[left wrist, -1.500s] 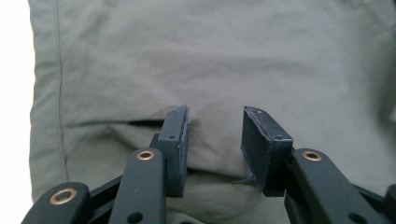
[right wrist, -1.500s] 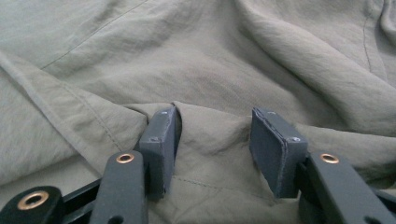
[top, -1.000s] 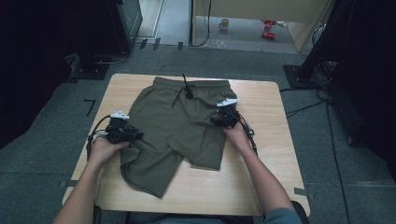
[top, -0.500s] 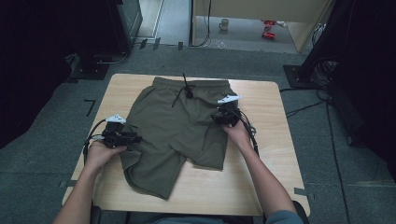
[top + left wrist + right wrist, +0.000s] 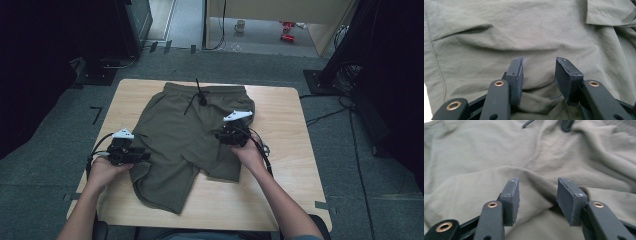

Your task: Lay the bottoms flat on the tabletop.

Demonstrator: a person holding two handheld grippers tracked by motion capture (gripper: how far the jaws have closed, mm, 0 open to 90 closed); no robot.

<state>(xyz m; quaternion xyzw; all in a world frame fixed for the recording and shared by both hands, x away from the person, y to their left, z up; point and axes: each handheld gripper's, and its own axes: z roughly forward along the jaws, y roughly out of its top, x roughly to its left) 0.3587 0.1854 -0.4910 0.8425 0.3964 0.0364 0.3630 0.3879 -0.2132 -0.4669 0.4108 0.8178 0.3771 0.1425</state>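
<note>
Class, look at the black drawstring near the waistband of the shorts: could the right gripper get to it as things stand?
Probably yes. The right gripper sits open over the shorts, and the drawstring lies bare on the cloth ahead of it, with nothing between them.

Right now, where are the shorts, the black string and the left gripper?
shorts [image 5: 172,137], high view, middle of the fabric.
black string [image 5: 199,96], high view, knot below the waistband.
left gripper [image 5: 537,73], left gripper view, gap between open jaws.

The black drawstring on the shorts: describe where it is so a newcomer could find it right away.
Start at the light wooden table and the olive-green fabric shorts spread across it. Go to the waistband at the far edge, away from the person; the thin black drawstring hangs from its middle, ending in a small knot. It is the only dark cord lying on the green cloth, well apart from the cables trailing off both tools.
</note>
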